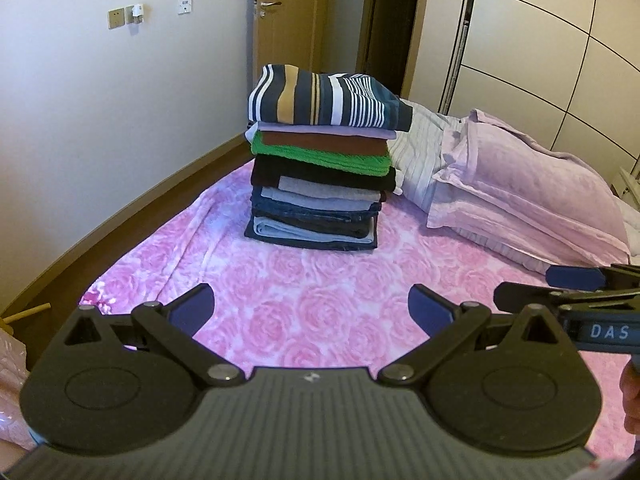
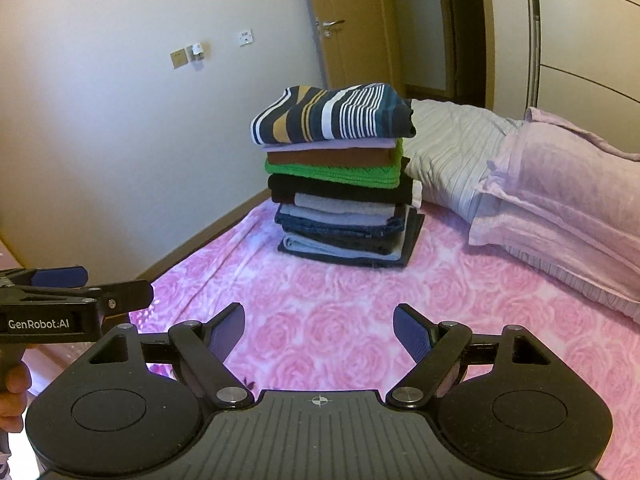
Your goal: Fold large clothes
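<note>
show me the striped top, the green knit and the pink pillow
striped top (image 1: 320,96), left wrist view, its upper face
green knit (image 1: 320,158), left wrist view, its folded front edge
pink pillow (image 2: 560,188), right wrist view, its top

You were working in a bedroom of a home — the bed (image 1: 304,280) filled the view, spread with a pink rose-patterned blanket (image 2: 360,320), a lilac pillow (image 1: 520,192) lying at its head. A stack of folded clothes (image 1: 320,160) sat on the blanket. Behind it you had a wooden door (image 1: 280,20) with a lever handle, wall switches (image 1: 116,18) on a plain wall, and panelled wardrobe doors (image 1: 560,40) — domestic through and through.
</note>
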`<state>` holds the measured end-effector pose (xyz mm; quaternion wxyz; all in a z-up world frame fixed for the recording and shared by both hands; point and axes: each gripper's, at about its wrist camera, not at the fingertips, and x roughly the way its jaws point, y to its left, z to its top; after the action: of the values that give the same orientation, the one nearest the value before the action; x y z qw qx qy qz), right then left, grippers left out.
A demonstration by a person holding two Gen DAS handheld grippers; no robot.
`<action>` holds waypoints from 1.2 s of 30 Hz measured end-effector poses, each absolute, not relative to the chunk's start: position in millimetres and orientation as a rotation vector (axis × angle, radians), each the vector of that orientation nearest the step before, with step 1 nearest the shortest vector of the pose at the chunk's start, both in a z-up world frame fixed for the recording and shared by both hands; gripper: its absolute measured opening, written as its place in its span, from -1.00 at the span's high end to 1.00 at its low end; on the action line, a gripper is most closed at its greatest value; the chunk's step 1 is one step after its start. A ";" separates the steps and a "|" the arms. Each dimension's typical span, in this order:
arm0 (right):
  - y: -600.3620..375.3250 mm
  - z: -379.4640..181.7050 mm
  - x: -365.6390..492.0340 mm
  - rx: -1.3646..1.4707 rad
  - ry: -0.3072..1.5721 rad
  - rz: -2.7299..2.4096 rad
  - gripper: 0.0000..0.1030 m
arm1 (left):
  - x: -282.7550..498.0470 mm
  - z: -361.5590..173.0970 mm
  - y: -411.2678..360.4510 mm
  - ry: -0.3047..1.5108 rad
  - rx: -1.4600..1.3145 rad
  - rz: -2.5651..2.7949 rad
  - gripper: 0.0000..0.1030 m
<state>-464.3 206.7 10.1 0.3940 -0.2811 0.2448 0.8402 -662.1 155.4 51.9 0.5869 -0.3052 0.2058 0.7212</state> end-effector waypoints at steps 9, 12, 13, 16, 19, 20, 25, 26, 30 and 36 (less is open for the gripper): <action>209.9 8.5 -466.8 -0.719 0.621 2.130 -0.52 | -664.2 47.8 157.2 0.495 -0.727 1.686 -0.98; 212.5 6.4 -467.9 -0.724 0.629 2.130 -0.52 | -666.3 45.1 158.8 0.502 -0.735 1.688 -0.98; 213.2 5.6 -468.2 -0.725 0.632 2.129 -0.52 | -666.9 44.2 159.1 0.505 -0.737 1.689 -0.98; 214.8 3.6 -469.8 -0.731 0.638 2.129 -0.52 | -668.5 42.0 161.6 0.511 -0.744 1.687 -0.98; 216.5 1.4 -470.9 -0.736 0.644 2.124 -0.52 | -669.0 40.1 163.9 0.515 -0.749 1.681 -0.98; 217.0 0.8 -471.0 -0.737 0.646 2.123 -0.52 | -669.1 39.2 164.3 0.517 -0.751 1.681 -0.98; 218.6 -2.0 -473.3 -0.745 0.653 2.117 -0.52 | -670.2 35.1 167.2 0.526 -0.761 1.673 -0.98; 218.9 -2.3 -473.9 -0.747 0.654 2.116 -0.52 | -670.4 34.4 167.5 0.527 -0.763 1.672 -0.98; 220.0 -4.0 -475.5 -0.753 0.659 2.112 -0.52 | -671.3 32.2 167.3 0.529 -0.769 1.674 -0.98; 221.2 -6.9 -476.5 -0.764 0.665 2.104 -0.52 | -672.3 29.3 167.5 0.531 -0.775 1.670 -0.98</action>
<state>-476.5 221.2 -6.9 0.3922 -0.3011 0.2618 0.8288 -672.3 167.5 29.3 0.5750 -0.3311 0.2266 0.7130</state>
